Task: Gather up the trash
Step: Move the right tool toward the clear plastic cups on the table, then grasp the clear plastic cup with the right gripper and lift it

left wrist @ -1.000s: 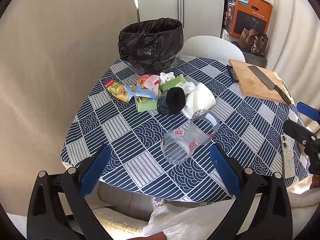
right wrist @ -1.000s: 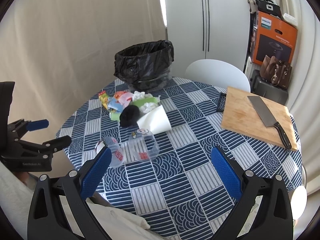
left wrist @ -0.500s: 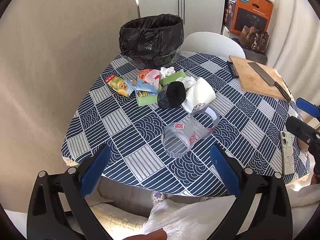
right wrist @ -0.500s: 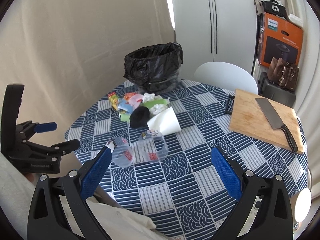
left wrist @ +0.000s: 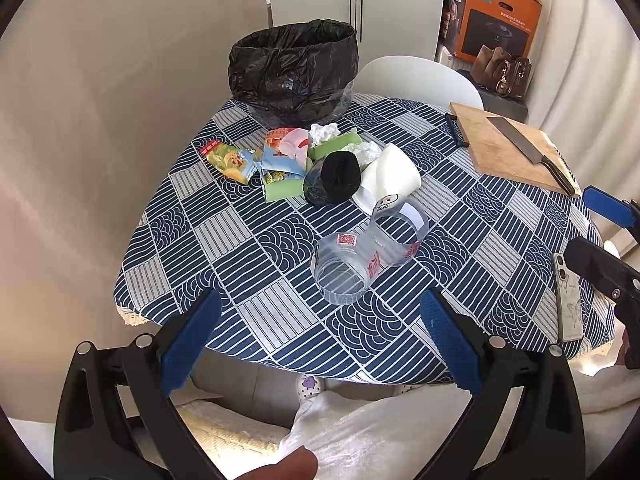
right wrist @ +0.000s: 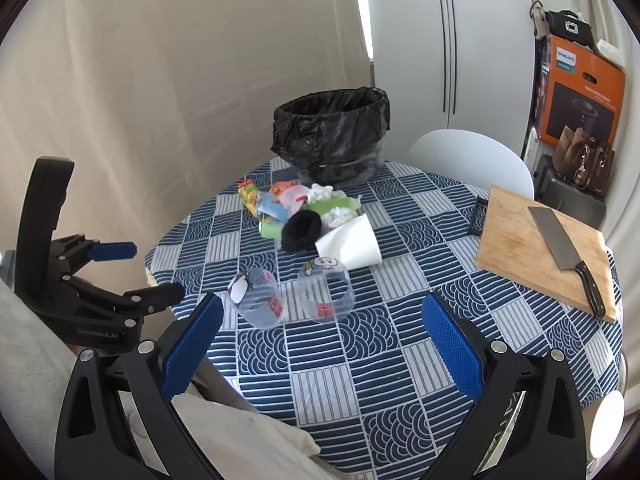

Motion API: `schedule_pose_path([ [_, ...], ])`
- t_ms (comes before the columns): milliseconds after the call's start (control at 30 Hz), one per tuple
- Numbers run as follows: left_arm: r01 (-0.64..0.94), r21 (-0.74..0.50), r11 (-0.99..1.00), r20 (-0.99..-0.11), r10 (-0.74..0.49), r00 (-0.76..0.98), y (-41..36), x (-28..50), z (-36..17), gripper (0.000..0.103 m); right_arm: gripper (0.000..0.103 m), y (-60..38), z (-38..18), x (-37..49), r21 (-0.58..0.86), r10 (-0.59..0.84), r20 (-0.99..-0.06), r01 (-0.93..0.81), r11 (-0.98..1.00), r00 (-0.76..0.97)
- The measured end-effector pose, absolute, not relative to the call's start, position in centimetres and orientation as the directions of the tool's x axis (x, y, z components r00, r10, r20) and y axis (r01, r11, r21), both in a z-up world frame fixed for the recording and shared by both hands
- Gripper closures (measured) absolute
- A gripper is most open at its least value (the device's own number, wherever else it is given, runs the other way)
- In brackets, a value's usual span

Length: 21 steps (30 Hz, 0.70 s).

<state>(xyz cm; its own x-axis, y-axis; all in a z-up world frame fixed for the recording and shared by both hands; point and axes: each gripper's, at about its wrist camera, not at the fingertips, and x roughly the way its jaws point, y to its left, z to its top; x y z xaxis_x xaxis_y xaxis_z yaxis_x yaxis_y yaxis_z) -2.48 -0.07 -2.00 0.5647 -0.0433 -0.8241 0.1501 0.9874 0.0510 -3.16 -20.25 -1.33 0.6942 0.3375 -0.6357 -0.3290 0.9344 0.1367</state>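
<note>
Trash lies in a pile on the patterned table (left wrist: 280,312): snack wrappers (left wrist: 232,160), a crumpled tissue (left wrist: 324,132), a black cup (left wrist: 336,176) and a white paper cup (left wrist: 394,176). Two clear plastic cups (left wrist: 344,272) (left wrist: 400,232) lie on their sides nearer me, also seen in the right wrist view as clear cups (right wrist: 258,298) (right wrist: 326,294). A bin lined with a black bag (left wrist: 294,68) (right wrist: 332,132) stands at the far edge. My left gripper (left wrist: 320,300) hovers open off the near edge, empty. My right gripper (right wrist: 322,304) is open and empty too.
A wooden cutting board (left wrist: 492,148) with a cleaver (left wrist: 524,144) lies at the right. A phone (left wrist: 568,300) rests near the right edge. A white chair (left wrist: 416,80) stands behind the table, with an orange box (left wrist: 500,16) and a handbag (left wrist: 500,72) beyond.
Both grippers have drifted slightly back and up from the table, and the right one has turned a little left. Both stay open; nothing on the table has moved.
</note>
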Motion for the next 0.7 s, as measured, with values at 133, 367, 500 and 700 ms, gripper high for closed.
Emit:
schedule_pose_path([
  [133,0.162,0.061,0.985,-0.821,-0.043,0.569,-0.1,-2.3,-2.0,0.006,0.008,-20.0,-1.4,-3.0,0.130,0.335,-0.648,-0.334,0.933,0.684],
  [367,0.246,0.084,0.966,-0.838,-0.065,0.542,-1.1,-1.5,-2.6,0.006,0.008,-19.4,-2.4,-2.4,0.170,0.406,-0.684,-0.408,0.897,0.606],
  [500,0.256,0.057,0.965,-0.850,-0.087,0.520,-1.2,-0.8,-3.1,0.006,0.008,-19.5,-3.0,-1.8,0.198,0.409,-0.710,-0.394,0.897,0.573],
  [700,0.228,0.055,0.972,-0.856,-0.072,0.512,-1.2,0.5,-4.0,0.006,0.008,-19.7,-3.9,-0.3,0.188,0.404,-0.731,-0.407,0.894,0.550],
])
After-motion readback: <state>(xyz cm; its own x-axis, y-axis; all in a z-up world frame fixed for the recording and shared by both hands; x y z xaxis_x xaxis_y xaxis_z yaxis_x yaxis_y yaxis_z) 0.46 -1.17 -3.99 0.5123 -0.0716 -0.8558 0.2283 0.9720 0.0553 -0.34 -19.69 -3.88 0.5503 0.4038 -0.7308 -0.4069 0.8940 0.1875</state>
